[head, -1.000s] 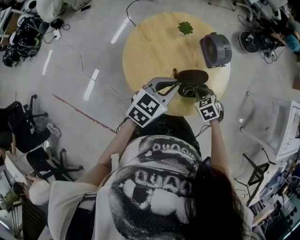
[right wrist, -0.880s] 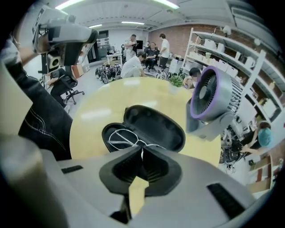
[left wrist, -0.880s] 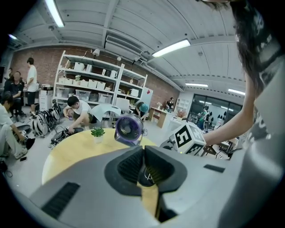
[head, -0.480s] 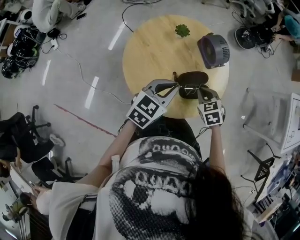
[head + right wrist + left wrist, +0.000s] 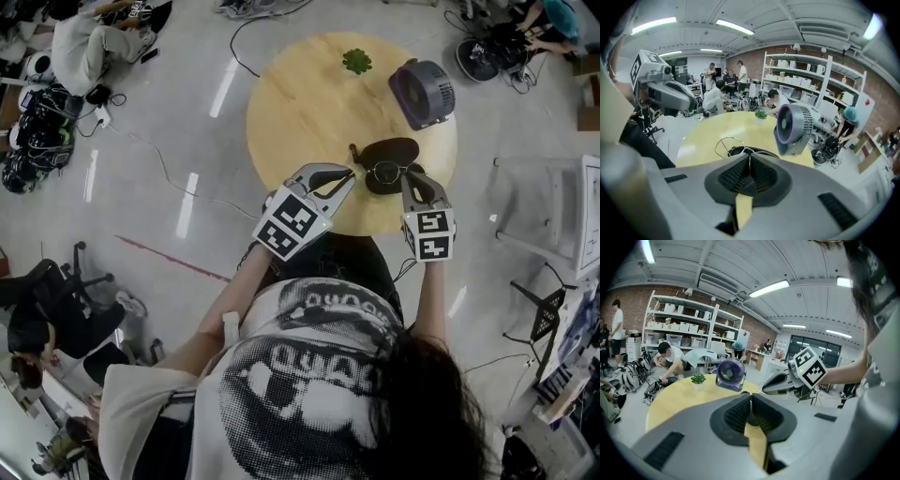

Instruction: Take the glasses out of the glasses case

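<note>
On the round wooden table (image 5: 300,103) a dark glasses case (image 5: 391,150) lies open near the front edge. The thin wire-framed glasses (image 5: 383,172) hang just over its lower half. My right gripper (image 5: 405,175) is shut on their thin frame. In the right gripper view the glasses (image 5: 727,142) stick out past the right gripper (image 5: 750,157), with the case (image 5: 757,151) below. My left gripper (image 5: 351,172) hovers beside the case's left end. In its own view the left gripper (image 5: 750,394) is shut with nothing seen between the jaws.
A purple fan (image 5: 422,94) stands at the table's right rim, just beyond the case. A small potted plant (image 5: 356,61) sits at the far edge. Cables, bags, chairs and people surround the table on the floor.
The right gripper has risen and rolled, lifting the glasses up off the case. The left gripper has stayed beside the case.
</note>
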A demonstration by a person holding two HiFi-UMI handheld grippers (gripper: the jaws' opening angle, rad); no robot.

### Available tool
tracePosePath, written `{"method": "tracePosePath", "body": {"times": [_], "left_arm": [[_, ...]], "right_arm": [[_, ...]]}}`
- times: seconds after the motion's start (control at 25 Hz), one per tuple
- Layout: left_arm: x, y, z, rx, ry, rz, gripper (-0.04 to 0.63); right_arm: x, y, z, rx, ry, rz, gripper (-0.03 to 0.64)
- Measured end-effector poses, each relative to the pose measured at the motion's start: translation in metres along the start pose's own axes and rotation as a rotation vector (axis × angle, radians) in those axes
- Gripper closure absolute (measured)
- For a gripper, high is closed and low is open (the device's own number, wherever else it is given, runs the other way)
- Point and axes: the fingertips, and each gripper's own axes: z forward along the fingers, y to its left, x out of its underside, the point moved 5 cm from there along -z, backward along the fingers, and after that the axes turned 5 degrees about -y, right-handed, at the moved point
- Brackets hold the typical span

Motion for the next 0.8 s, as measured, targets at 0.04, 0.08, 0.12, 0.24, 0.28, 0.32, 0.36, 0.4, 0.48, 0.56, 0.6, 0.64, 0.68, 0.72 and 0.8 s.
{"method": "tracePosePath", "body": {"times": [0.04,0.08,0.12,0.24,0.28,0.32,0.36,0.4,0.48,0.56,0.6,0.64,0.68,0.72,0.8], "left_arm": [[0.002,-0.001,-0.001,0.010,0.003,0.004,0.574],[0.003,-0.001,-0.002,0.019,0.005,0.007,0.574],[0.005,-0.002,-0.002,0.025,0.005,0.009,0.574],[0.007,-0.005,-0.003,0.036,0.004,0.007,0.574],[0.008,-0.006,-0.003,0.039,0.003,0.004,0.574],[0.009,-0.007,-0.003,0.041,0.003,0.002,0.574],[0.009,-0.009,-0.002,0.044,0.002,0.000,0.574],[0.010,-0.011,-0.002,0.047,0.003,-0.001,0.574],[0.012,-0.015,-0.001,0.051,0.008,-0.002,0.574],[0.014,-0.018,0.000,0.055,0.018,0.002,0.574],[0.014,-0.020,0.002,0.057,0.023,0.004,0.574],[0.015,-0.023,0.003,0.059,0.026,0.005,0.574],[0.015,-0.026,0.005,0.061,0.029,0.007,0.574],[0.014,-0.030,0.006,0.064,0.031,0.010,0.574],[0.014,-0.038,0.008,0.066,0.034,0.020,0.574]], "right_arm": [[-0.001,0.002,-0.003,0.014,-0.008,0.012,0.609],[-0.002,0.003,-0.006,0.027,-0.016,0.022,0.609],[-0.003,0.003,-0.009,0.038,-0.026,0.030,0.609],[-0.007,0.004,-0.018,0.061,-0.051,0.042,0.609],[-0.009,0.005,-0.021,0.066,-0.058,0.043,0.609],[-0.010,0.006,-0.025,0.069,-0.066,0.046,0.609],[-0.011,0.006,-0.029,0.072,-0.074,0.050,0.609],[-0.012,0.008,-0.033,0.074,-0.084,0.056,0.609],[-0.014,0.011,-0.042,0.075,-0.105,0.070,0.609],[-0.015,0.012,-0.050,0.077,-0.124,0.084,0.609],[-0.015,0.012,-0.054,0.079,-0.131,0.089,0.609],[-0.014,0.011,-0.058,0.081,-0.138,0.094,0.609],[-0.013,0.010,-0.062,0.084,-0.145,0.100,0.609],[-0.011,0.010,-0.067,0.087,-0.152,0.107,0.609],[-0.007,0.008,-0.077,0.092,-0.169,0.121,0.609]]}}
